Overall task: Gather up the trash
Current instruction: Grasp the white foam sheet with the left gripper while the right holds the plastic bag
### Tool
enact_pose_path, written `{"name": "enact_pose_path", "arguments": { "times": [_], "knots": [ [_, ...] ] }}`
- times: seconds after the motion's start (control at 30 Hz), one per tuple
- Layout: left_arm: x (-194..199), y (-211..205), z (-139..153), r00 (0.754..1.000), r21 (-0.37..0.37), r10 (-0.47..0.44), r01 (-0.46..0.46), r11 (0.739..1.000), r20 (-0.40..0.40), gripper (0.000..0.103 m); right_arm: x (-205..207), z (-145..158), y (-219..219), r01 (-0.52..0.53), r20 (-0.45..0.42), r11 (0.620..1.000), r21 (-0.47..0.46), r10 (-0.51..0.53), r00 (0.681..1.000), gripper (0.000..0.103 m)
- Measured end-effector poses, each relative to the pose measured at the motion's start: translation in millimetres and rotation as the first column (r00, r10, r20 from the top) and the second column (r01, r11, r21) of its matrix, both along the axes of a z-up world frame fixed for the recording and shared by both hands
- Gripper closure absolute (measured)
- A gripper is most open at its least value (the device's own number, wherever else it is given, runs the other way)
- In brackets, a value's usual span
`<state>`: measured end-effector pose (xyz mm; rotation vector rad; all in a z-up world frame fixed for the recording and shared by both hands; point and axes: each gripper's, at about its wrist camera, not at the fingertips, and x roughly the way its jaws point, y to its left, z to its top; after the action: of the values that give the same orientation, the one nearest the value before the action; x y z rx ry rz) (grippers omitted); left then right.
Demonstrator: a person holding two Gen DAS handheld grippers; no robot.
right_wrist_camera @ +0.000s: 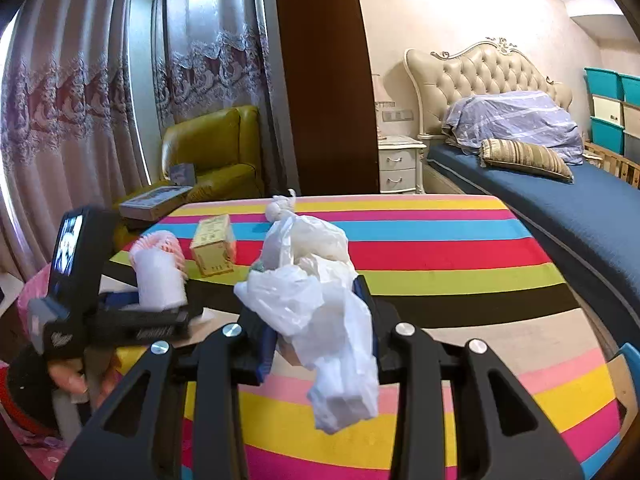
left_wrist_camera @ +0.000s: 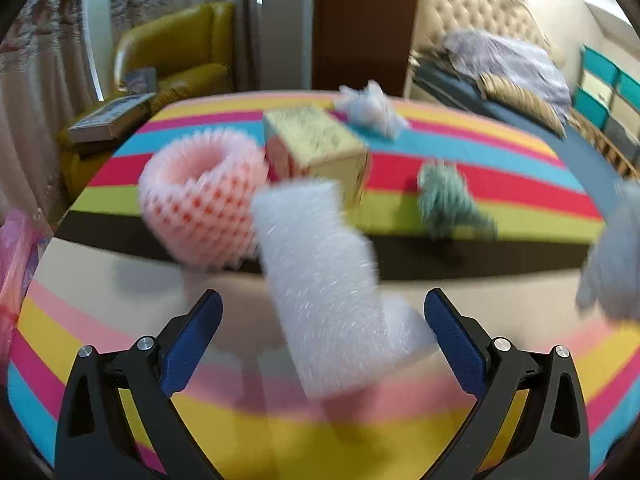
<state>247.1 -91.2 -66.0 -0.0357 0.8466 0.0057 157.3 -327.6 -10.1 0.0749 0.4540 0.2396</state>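
In the left wrist view my left gripper (left_wrist_camera: 324, 340) stands wide open around an upright white foam sheet (left_wrist_camera: 320, 280); the sheet leans near the right pad (left_wrist_camera: 456, 344) without being pinched. Behind it on the striped table (left_wrist_camera: 500, 184) lie a pink foam net (left_wrist_camera: 200, 208), a yellow box (left_wrist_camera: 316, 148), a green crumpled scrap (left_wrist_camera: 444, 200) and a white knotted wad (left_wrist_camera: 372, 108). My right gripper (right_wrist_camera: 316, 320) is shut on a crumpled white plastic bag (right_wrist_camera: 320, 320). The right wrist view also shows the left gripper (right_wrist_camera: 136, 320), foam sheet (right_wrist_camera: 160, 276), net (right_wrist_camera: 160, 242) and box (right_wrist_camera: 214, 246).
A pink bag (left_wrist_camera: 16, 264) hangs at the table's left edge. Beyond the table are a yellow armchair (right_wrist_camera: 216, 156) with a flat box (right_wrist_camera: 156, 200) beside it, a nightstand (right_wrist_camera: 400, 168) and a blue bed (right_wrist_camera: 560, 200). A hand (right_wrist_camera: 68, 376) holds the left gripper.
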Motion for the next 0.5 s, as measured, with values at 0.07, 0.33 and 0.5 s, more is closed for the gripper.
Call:
{"name": "enact_pose_path", "arguments": {
  "times": [0.07,0.33,0.5],
  "knots": [
    [-12.0,9.3,-2.8,0.999,0.031,-0.031,0.031,0.999,-0.007,0.006,-2.3,-1.2,4.1,-0.009,0.002,1.0,0.019,0.009,1.0,0.068],
    [-37.7,43.7,1.1,0.995,-0.013,-0.08,0.081,0.997,0.052,0.006,0.4,-12.3,24.8,-0.043,-0.027,0.999,0.03,0.044,0.999,0.068],
    [-30.0,36.6,-5.9,0.995,-0.054,-0.097,0.099,0.994,0.034,0.006,-3.4,-13.6,33.2,-0.04,-0.024,0.999,-0.003,0.04,0.999,0.068]
  ]
}}
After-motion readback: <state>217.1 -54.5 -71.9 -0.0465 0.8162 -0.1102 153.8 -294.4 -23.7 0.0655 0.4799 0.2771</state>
